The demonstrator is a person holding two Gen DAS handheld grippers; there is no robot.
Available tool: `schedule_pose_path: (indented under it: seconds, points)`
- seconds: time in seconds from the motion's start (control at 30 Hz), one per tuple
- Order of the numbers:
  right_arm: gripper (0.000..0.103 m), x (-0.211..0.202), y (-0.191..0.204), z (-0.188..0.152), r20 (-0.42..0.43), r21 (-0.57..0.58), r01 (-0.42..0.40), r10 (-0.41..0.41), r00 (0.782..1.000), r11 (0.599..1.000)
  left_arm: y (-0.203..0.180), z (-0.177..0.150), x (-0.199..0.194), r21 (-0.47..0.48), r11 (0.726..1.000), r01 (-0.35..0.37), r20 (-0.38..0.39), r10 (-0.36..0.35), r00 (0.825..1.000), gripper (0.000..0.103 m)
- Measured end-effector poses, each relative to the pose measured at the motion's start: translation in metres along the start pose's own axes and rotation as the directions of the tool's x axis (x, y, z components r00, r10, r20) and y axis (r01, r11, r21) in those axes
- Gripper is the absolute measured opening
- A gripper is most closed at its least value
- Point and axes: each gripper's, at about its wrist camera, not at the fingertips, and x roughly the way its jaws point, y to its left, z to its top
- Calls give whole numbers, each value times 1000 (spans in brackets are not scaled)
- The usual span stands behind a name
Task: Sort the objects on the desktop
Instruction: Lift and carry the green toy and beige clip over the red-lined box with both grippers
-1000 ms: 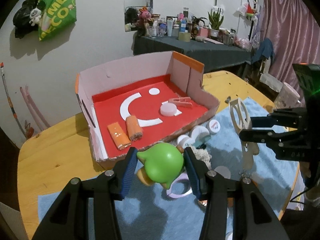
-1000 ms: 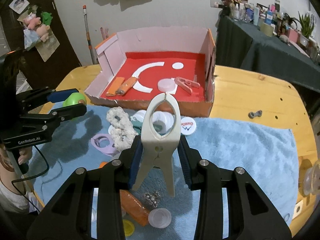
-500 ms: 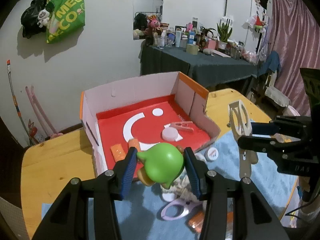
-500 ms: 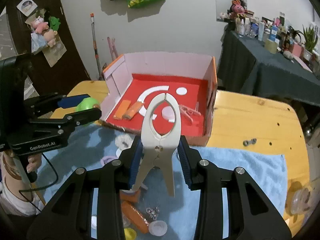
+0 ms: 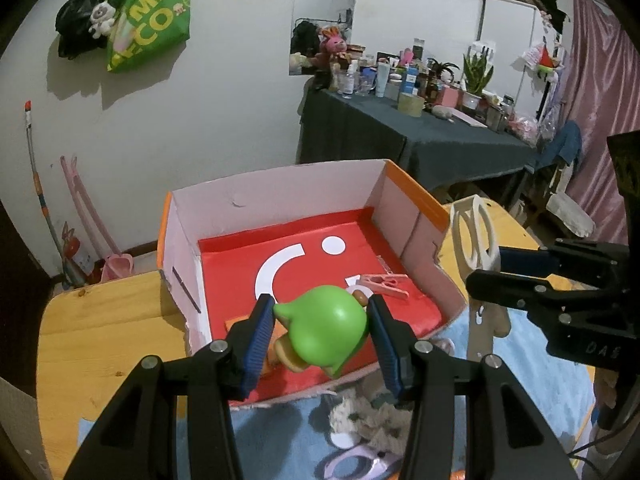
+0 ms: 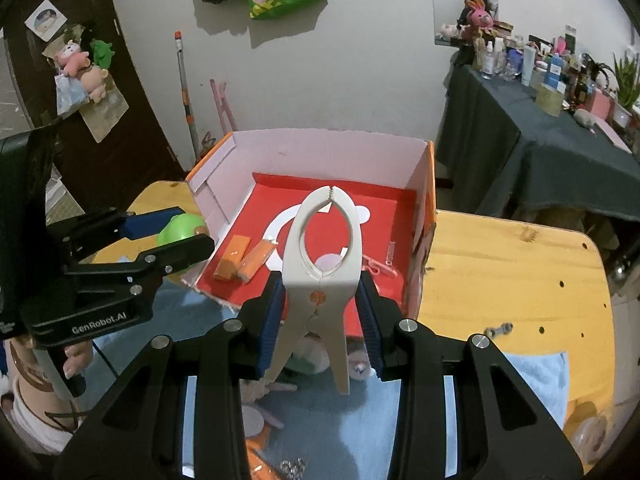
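- While I am carrying both loads toward it, the cardboard box with the red floor is sitting open-topped on the wooden table, serving, I judge, as the sorting bin.
- I am keeping the left gripper clamped on the green toy, hanging over the box's near wall so it can drop inside.
- I am keeping the right gripper clamped on the large cream clip, held upright above the near edge.
- Orange pieces and a pink clothespin are already lying in the box.
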Motion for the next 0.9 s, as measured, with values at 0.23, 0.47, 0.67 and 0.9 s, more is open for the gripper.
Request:
schedule_pose_path:
  seconds: [0.23, 0.47, 0.67, 0.9]
  points:
    - [34, 26, -7, 18, -30, 17, 11, -11, 999, 1000, 4, 8, 21, -23, 999, -23, -23, 23, 999, 50]
    - [34, 54, -13, 30, -72, 22, 27, -26, 997, 999, 6, 12, 47, -34, 999, -17, -59, 15, 998, 50]
    - [34, 74, -19, 30, -107, 34, 36, -32, 994, 999, 2, 10, 70, -41, 999, -4, -96, 0, 995, 50]
    - [34, 85, -25, 27, -126, 42, 49, -43, 991, 998, 3, 2, 88, -56, 998, 0, -136, -8, 991, 50]
